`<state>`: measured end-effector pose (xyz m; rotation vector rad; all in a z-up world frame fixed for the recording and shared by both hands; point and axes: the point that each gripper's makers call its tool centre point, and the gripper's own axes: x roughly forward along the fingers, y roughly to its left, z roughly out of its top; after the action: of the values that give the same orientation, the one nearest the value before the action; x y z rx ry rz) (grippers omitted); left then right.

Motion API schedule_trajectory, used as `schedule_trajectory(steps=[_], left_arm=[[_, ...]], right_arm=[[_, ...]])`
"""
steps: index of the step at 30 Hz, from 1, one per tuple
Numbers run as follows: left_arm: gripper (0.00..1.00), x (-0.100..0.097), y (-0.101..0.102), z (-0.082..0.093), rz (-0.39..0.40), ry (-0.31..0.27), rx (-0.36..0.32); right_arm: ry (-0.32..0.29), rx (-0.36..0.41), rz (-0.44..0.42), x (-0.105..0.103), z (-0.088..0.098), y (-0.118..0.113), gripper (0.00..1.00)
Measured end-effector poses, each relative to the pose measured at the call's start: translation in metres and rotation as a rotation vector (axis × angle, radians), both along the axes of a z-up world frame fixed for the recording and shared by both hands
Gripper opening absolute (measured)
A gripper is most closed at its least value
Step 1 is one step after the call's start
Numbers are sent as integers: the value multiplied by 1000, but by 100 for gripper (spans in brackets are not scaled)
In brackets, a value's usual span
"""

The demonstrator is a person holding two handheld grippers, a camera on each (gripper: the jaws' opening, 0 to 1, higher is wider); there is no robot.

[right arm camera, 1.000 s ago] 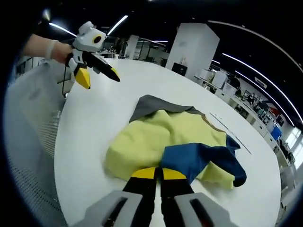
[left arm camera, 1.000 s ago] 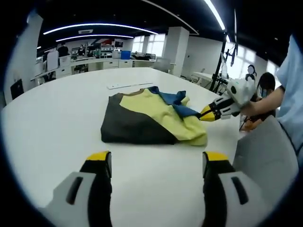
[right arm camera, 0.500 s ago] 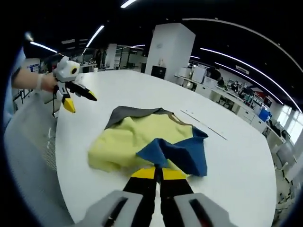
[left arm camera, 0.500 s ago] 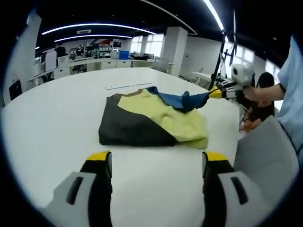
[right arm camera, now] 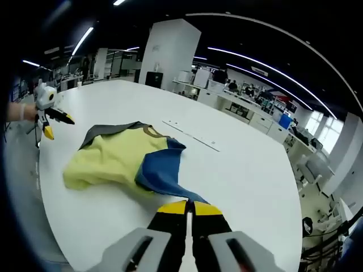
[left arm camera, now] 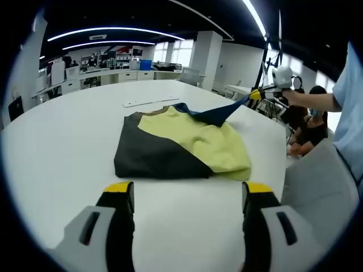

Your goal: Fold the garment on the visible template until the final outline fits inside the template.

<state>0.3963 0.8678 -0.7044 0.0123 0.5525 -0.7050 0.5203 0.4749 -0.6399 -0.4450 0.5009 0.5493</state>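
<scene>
a yellow, dark grey and blue garment (left arm camera: 180,148) lies partly folded on the white tabletop (left arm camera: 62,141), nearer the edge where the person stands than the far edge. in the left gripper view its dark grey part faces the camera, the yellow part covers the middle and the side toward the person, and a blue sleeve (left arm camera: 214,114) is drawn out taut and lifted off the tabletop toward the person's side.

the right claw (right arm camera: 186,207) has its yellow-tipped jaws pressed together on the end of that blue sleeve (right arm camera: 161,172); in the right gripper view the cloth runs from the jaws back to the garment (right arm camera: 113,160), which rests on the tabletop (right arm camera: 238,175) ahead. in the left gripper view the same right claw (left arm camera: 256,94) is held up beyond the garment, the sleeve's tip pinched at its yellow point, with the person's hand (left arm camera: 290,97) behind it.

the left claw (left arm camera: 184,195) has its two jaws spread wide apart with nothing between them, poised over the near part of the tabletop, well apart from the garment. in the right gripper view the left claw (right arm camera: 52,123) sits off the tabletop's edge beside the garment, its jaws parted.

a thin pale strip (left arm camera: 148,102) lies flat on the tabletop beyond the garment, apart from it; in the right gripper view that strip (right arm camera: 191,135) runs along past the blue part.
</scene>
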Motion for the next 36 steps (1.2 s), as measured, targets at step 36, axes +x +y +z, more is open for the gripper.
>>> schedule_trajectory(steps=[36], left_arm=[[74,10,-5,-19,9,53,5]], right_arm=[[335,46,-377,37,-42,-155,0]])
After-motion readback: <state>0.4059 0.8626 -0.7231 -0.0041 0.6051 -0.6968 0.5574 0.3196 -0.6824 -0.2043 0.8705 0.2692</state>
